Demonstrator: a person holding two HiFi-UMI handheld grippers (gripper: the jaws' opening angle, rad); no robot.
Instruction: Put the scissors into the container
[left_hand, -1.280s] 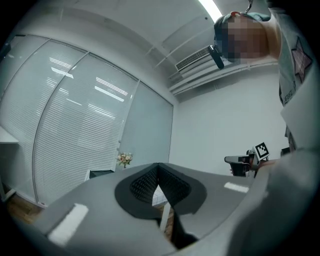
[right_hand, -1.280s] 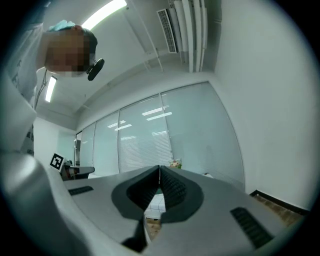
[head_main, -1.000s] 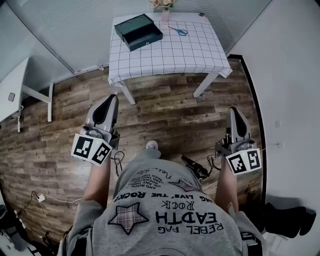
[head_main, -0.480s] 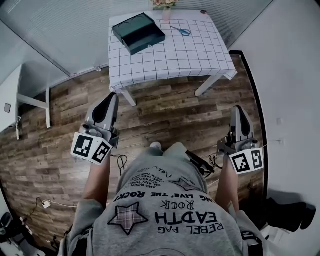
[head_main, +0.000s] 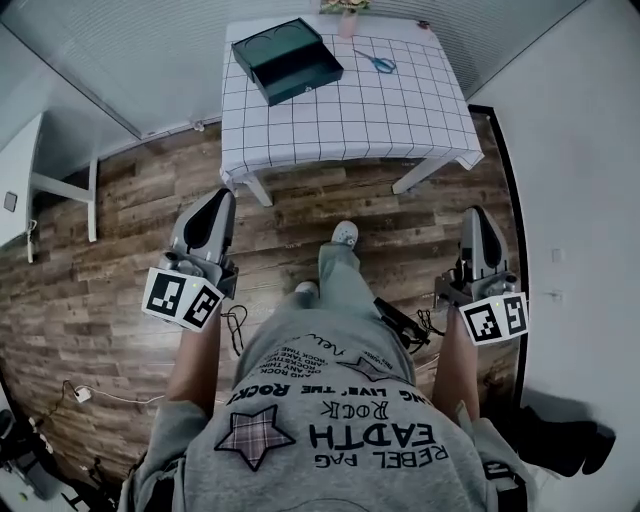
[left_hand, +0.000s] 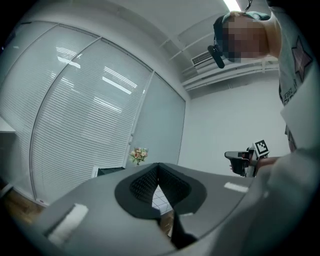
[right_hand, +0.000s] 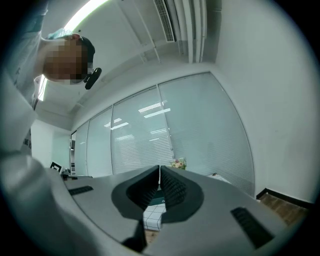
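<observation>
From the head view, both of my grippers hang low over the wooden floor, the left gripper and the right gripper on either side of my legs, well apart from the table. That view alone shows the scissors: they lie flat on the checked cloth near the table's far edge, to the right of the dark container and not touching it.

The left gripper view shows what the head view cannot: my left gripper's fingers are pressed together at the tips with nothing between them. Past them I see the flowers and, off to the right, my other gripper's marker cube.

The right gripper view tells the same of my right gripper: fingers closed tip to tip, empty, with a strip of checked cloth showing through the gap lower down
</observation>
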